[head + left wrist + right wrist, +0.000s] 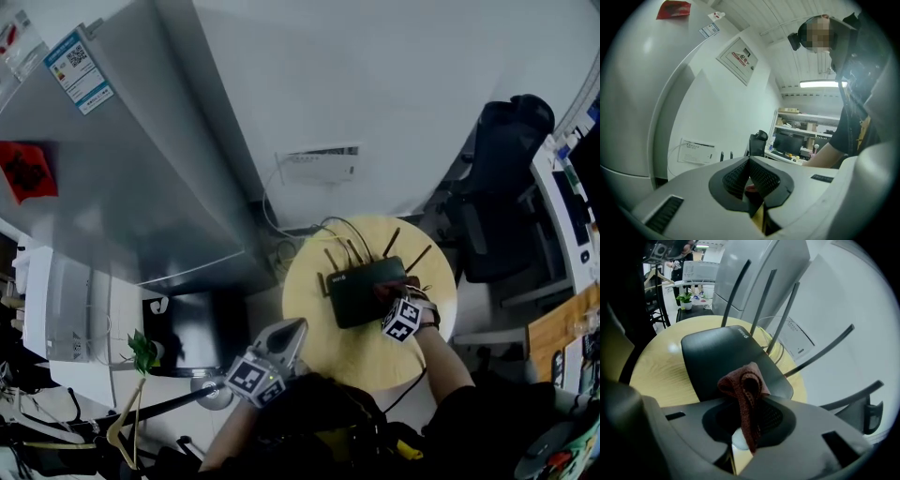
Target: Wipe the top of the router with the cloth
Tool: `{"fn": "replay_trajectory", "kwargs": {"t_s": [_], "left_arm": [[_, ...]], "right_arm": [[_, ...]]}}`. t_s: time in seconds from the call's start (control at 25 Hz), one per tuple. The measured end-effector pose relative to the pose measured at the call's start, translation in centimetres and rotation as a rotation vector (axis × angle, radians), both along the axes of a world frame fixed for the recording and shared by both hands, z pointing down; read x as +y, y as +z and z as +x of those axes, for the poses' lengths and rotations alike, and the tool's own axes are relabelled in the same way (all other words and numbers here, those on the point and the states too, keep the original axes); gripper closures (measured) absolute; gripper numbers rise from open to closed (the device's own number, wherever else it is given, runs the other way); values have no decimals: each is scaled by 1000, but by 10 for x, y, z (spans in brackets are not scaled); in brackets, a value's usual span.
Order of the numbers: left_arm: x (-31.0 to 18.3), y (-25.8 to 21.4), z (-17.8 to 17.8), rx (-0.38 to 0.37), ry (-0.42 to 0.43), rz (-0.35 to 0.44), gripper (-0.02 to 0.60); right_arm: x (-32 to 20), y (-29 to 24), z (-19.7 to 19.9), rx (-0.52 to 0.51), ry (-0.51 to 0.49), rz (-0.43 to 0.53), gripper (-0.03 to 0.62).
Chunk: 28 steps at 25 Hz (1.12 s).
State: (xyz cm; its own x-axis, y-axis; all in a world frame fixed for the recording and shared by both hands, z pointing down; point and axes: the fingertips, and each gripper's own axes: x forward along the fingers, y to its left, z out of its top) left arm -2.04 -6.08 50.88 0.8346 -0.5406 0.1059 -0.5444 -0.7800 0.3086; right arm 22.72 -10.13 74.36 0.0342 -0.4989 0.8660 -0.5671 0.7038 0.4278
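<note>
My right claw (745, 423) is clenched on a reddish-brown cloth (743, 385), which sticks up between the jaws in a bunched loop. The loop sits at the near edge of the black router (726, 362). I cannot tell whether it is pressing on the glossy top yet. The router lies flat on a round, pale wooden worktop (656, 371), with its thin antennas (759, 301) standing along its far edge.

My left claw (286, 336) has its jaws together on nothing. It hangs off to the near left of the router, well apart from it.

I see these risks:
- Nothing braces the router, so a firm stroke could slide it across the smooth wood.
- A long push away from me could run the claw into the antennas and bend or tip them.
- The cables (328, 230) trailing from the router's far side could be tugged if it shifts.
- The cloth is a small bundle, so the hard jaw tips might scrape the top, or the cloth might work loose.

There is little writing I can read:
- A small pale logo (743, 333) near the router's far edge is too small to make out.
- The white wall box (319, 164) beyond the router carries fine print that is not legible.
- The grey refrigerator (141, 187) to the far left of the router bears a blue-edged label (78, 67) with a QR code, and I cannot read its text.
</note>
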Motion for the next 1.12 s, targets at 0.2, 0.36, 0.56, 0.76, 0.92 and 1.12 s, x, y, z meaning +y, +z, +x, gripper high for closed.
{"fn": "replay_trajectory", "kwargs": {"t_s": [0.2, 0.36, 0.56, 0.76, 0.92, 1.12], "left_arm": [[3, -3, 16, 8, 49, 5, 580], [6, -6, 28, 13, 82, 7, 580], [11, -6, 38, 10, 109, 2, 580], [17, -7, 42, 5, 111, 0, 580], [15, -8, 38, 16, 97, 0, 580], [14, -9, 42, 30, 125, 2, 580]], "right_arm": [[27, 6, 6, -4, -6, -10, 528], [41, 7, 8, -11, 3, -9, 528], [53, 7, 7, -23, 9, -14, 528], [60, 9, 10, -28, 13, -9, 528], [63, 9, 8, -26, 11, -24, 528], [79, -10, -12, -53, -43, -103, 528]]}}
